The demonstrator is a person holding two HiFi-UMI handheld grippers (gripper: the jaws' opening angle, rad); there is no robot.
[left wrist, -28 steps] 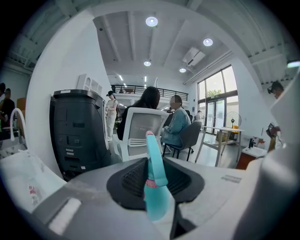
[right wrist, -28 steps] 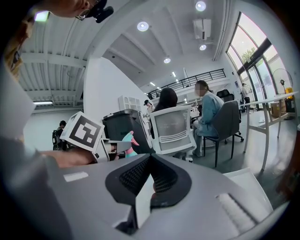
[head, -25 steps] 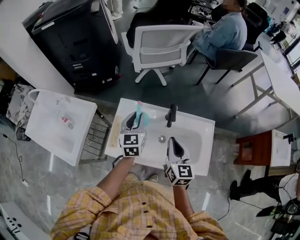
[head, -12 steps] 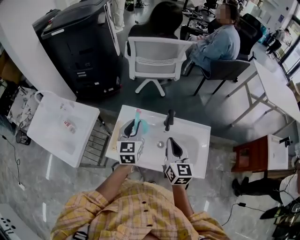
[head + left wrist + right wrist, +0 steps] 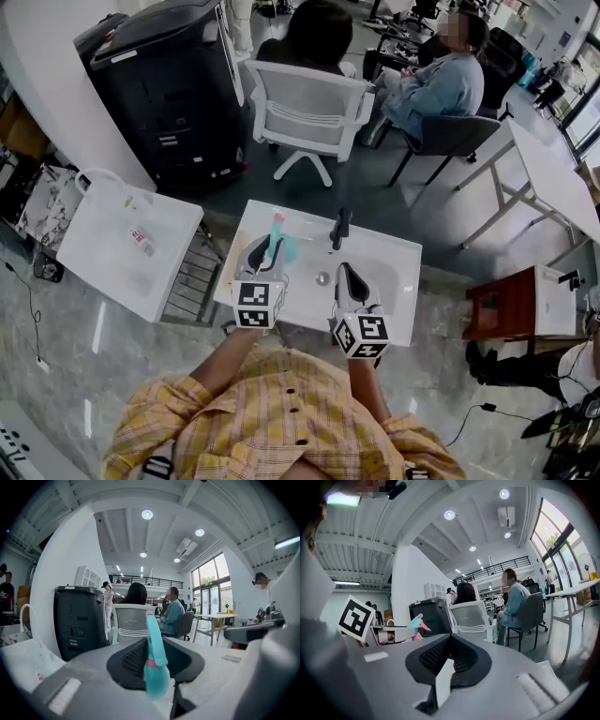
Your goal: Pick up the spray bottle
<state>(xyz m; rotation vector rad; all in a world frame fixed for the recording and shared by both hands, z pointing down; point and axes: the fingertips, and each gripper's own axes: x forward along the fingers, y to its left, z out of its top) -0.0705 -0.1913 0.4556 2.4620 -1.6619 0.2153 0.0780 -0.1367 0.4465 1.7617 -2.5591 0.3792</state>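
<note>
— What's furthest left?
— A white bag (image 5: 131, 239). Its small red label is too tiny to read.
— And the teal plastic spray bottle (image 5: 154, 667)?
— It's upright, clamped between the left gripper's (image 5: 266, 253) jaws above the white washbasin (image 5: 394, 258).
— And the right gripper (image 5: 346, 275)?
— Its jaws are nearly together, holding nothing.

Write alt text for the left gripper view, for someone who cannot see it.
A teal spray bottle stands clamped between the two grey jaws of the left gripper, its top sticking up. Behind it are a white chair, a black cabinet and seated people in a bright office.
</note>
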